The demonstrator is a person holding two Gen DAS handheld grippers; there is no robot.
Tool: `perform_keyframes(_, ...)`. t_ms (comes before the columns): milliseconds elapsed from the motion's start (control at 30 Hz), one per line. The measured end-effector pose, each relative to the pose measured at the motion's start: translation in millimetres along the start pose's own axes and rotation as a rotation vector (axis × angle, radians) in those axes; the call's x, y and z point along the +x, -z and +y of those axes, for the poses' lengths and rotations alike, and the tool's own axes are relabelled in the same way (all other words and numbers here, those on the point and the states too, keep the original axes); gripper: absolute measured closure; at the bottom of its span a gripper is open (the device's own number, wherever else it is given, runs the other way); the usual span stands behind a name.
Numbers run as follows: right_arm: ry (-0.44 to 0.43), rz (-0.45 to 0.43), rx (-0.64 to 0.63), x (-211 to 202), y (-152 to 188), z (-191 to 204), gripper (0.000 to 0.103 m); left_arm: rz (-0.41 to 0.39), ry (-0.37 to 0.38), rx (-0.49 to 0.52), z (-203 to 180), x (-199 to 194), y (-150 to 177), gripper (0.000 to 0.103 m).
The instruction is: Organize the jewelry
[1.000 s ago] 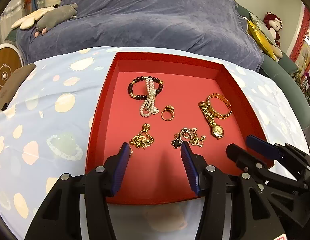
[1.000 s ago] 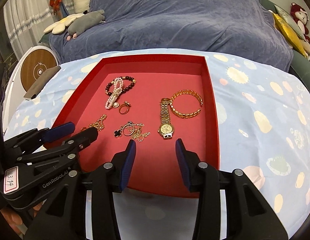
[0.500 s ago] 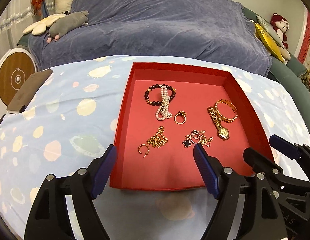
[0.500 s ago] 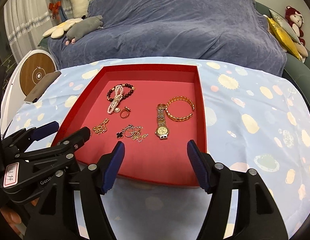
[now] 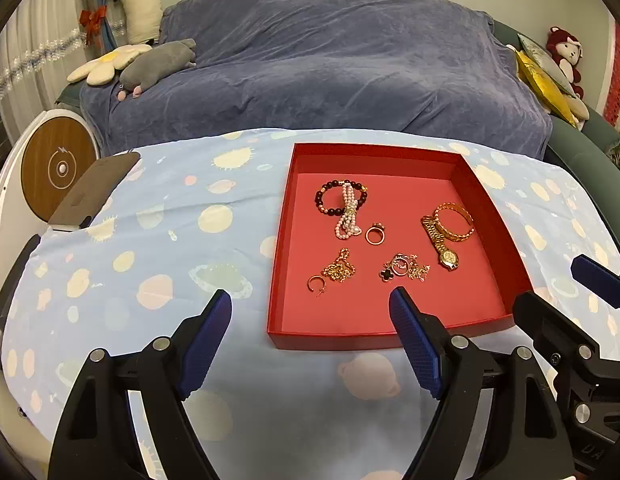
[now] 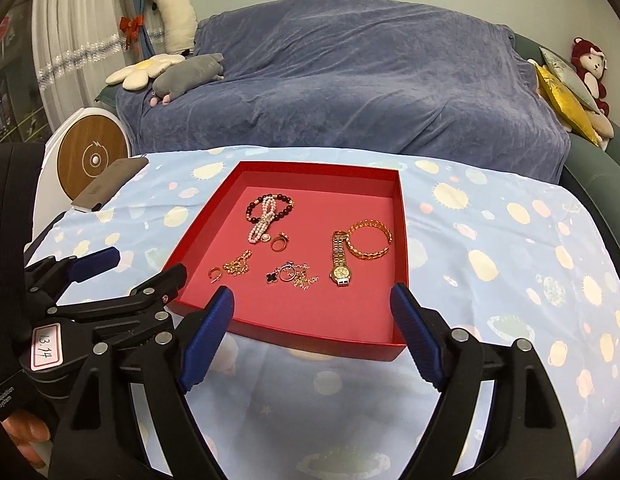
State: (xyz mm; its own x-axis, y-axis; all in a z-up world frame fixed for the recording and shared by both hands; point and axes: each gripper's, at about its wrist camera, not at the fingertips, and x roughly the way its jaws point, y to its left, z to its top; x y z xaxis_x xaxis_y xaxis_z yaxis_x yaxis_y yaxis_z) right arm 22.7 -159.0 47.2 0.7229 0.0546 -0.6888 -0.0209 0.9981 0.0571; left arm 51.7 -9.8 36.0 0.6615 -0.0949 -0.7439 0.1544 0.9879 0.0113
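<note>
A red tray (image 5: 284, 220) lies on the patterned cloth and holds a dark bead bracelet with a pearl string (image 5: 342, 200), a ring (image 5: 375, 235), a gold watch (image 5: 440, 240), a gold bangle (image 5: 454, 222), a gold chain (image 5: 339, 269), a hoop earring (image 5: 317, 283) and a clover necklace (image 5: 402, 270). My left gripper (image 5: 310, 300) hovers over the tray's near left corner, jaws opening, nothing between them. My right gripper (image 6: 312, 294) hangs over the tray's (image 6: 404, 240) near edge, jaws also opening and empty. The watch (image 6: 340, 264) lies just beyond it.
Behind the table stands a sofa under a blue cover (image 5: 330, 60) with plush toys at both ends. A round white device with a wooden face (image 5: 60, 168) and a grey slab (image 5: 94, 190) sit at the table's left edge. Bare cloth surrounds the tray.
Both grippers have drawn back and risen away from the tray while their jaws widened. The hoop earring, unseen a second ago, now lies in plain view beside the gold chain.
</note>
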Motion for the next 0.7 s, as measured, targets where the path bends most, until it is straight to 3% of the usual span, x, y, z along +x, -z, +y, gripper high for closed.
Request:
perform_keyframes(300, -0.014, 0.007, 0.090, -11.5, 16.0, -14.2, 0.020, 0.003, 0.002, -0.030, -7.5, -9.6, 9.8, 0.023)
perform_keyframes(700, 0.021, -0.005, 0.069, -11.6, 19.4, -11.2, 0.020, 0.000, -0.037, -0.056, -9.5, -4.5, 15.3, 0.023)
